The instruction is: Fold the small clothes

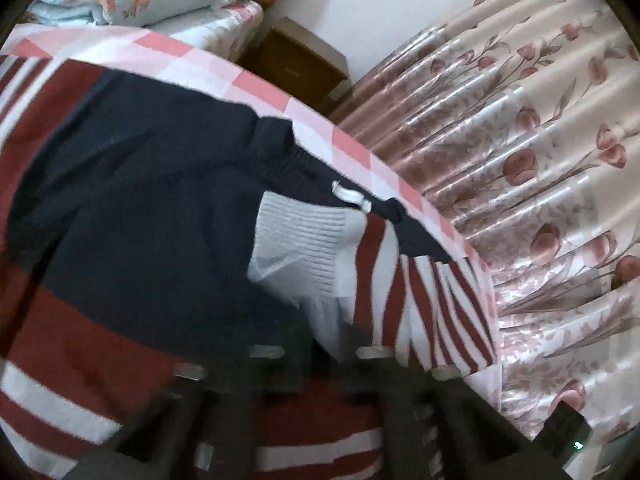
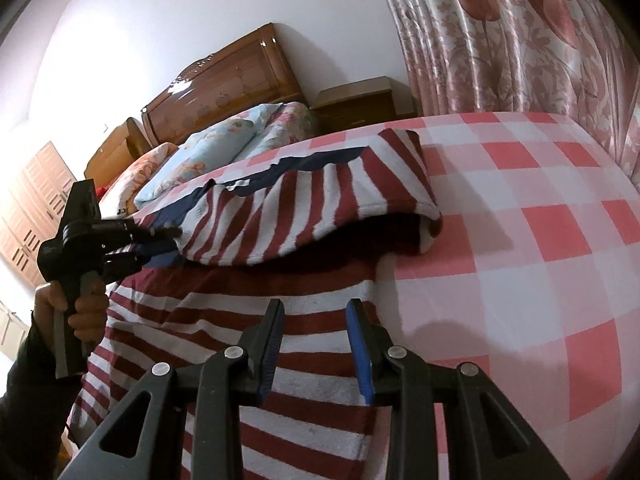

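The right hand-held gripper (image 2: pixel 314 344) hangs part-open and empty over the striped sweater (image 2: pixel 240 360) on the checked bed (image 2: pixel 540 240). The left hand-held gripper (image 2: pixel 172 236) pinches the folded-over edge. I'd lay that flap flat before letting go. Only the left wrist view shows the white neck label (image 1: pixel 352 196).

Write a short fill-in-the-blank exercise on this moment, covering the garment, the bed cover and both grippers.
1. The red-and-white striped knitted sweater lies on a pink-and-white ____ bed sheet.
2. The left gripper is shut on a lifted ____ of the sweater.
3. The right gripper has its jaws ____, holding nothing.
4. The floral curtain pattern shows ____.

Missing words: checked; fold; open; tulips
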Tool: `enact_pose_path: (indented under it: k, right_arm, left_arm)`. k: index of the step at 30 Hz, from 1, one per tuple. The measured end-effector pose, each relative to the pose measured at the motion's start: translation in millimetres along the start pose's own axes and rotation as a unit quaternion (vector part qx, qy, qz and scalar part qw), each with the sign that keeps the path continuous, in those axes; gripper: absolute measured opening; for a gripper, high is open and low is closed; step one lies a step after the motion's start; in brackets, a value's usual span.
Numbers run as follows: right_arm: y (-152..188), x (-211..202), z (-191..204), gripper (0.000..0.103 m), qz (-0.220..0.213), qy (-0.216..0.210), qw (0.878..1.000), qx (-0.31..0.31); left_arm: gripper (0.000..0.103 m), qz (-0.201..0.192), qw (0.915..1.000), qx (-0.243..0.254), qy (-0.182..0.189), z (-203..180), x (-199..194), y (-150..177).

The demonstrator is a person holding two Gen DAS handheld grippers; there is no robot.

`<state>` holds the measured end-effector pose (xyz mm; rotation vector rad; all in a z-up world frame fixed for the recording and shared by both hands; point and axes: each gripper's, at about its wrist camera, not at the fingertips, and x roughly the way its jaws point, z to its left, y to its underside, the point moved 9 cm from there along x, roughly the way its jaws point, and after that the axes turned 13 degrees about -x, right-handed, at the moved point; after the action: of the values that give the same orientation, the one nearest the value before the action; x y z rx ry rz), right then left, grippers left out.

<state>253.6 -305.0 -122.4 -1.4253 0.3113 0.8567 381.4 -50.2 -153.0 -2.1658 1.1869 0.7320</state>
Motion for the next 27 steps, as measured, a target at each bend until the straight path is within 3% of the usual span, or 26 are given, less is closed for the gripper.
enact_pose_path:
  k: [6,12,17,22,27]
  right_arm:
    - [6,1,-41,0.032,0.029,0.091,0.995,0.023]
    - [-16,20,-47,0.032,0.033,0.092,0.995,0.022]
    - [-29,46,-34,0.032,0.046,0.104,0.994,-0.008]
    - [-27,54,-35,0.033,0.05,0.123,0.991,-0.015]
    - [-26,51,-35,0.035,0.049,0.13,0.99,-0.005]
  left_arm:
    - [0.103,-0.072,0.9945,0.062,0.044,-41,-51,-4]
    - [0.103,-0.133,0.9817,0.112,0.077,-83,-125,-28]
    - [0.103,-0.169,0.9814,0.085,0.034,-35,-154,-51]
    - [0.103,-0.128,0.9907,0.044,-0.009,33,-129,-39]
    - [0.103,-0.106,0.9932,0.008,-0.046,77,-98,-21]
